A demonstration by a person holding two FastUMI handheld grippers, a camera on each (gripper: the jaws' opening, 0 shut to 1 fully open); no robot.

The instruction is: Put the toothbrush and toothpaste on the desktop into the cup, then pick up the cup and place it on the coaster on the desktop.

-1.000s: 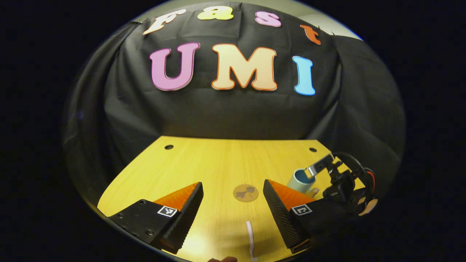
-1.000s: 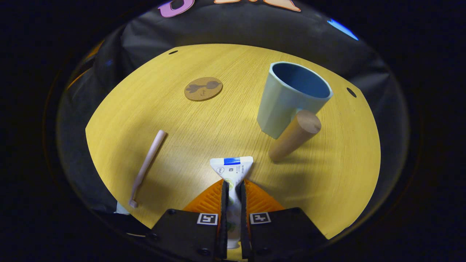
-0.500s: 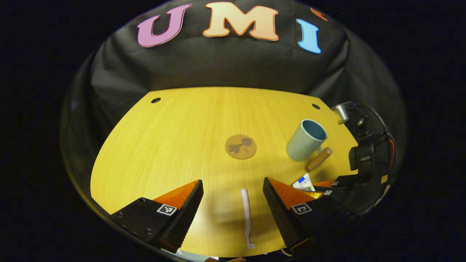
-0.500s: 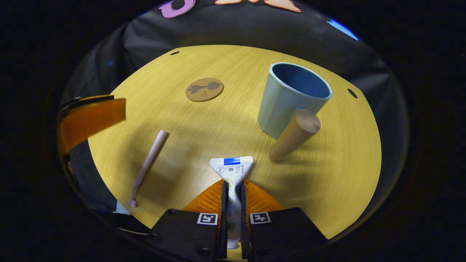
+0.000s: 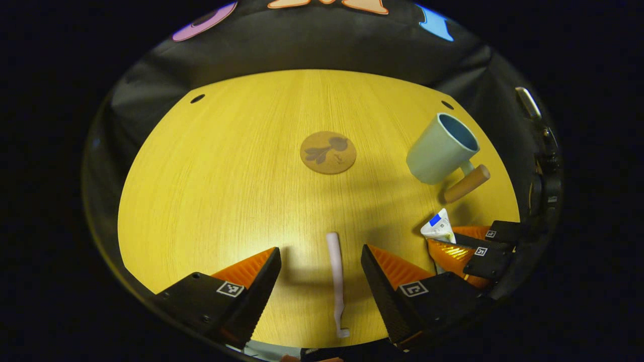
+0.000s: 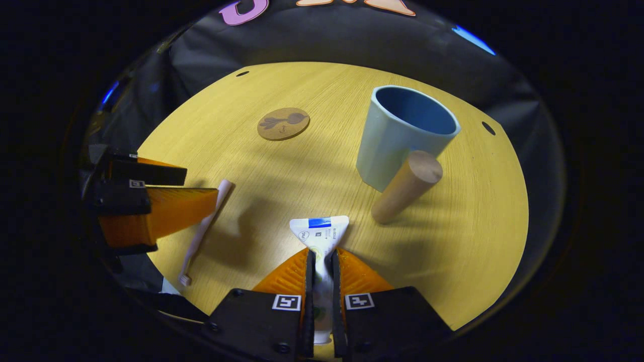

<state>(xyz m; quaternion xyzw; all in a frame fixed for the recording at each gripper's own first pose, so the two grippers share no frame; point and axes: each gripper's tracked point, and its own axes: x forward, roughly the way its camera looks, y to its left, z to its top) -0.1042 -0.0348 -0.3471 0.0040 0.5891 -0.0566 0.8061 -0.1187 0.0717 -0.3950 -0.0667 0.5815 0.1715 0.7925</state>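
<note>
Colours on my bench: yellow wood, pale pastels, orange and black tooling

I see a yellow wood-grain desktop (image 5: 211,191) with a tan round coaster (image 5: 328,152) printed with a dark brown plant motif; the cup (image 6: 400,136) is pale green outside, deep blue inside, with a light brown wooden handle (image 6: 406,187). My toothbrush (image 5: 335,276) is pale pink. The toothpaste (image 6: 322,236) tube is white with a blue band. My left gripper (image 5: 319,281) and right gripper (image 6: 320,289) are both black with orange fingers, ribbed black pads and black-and-white square markers
</note>
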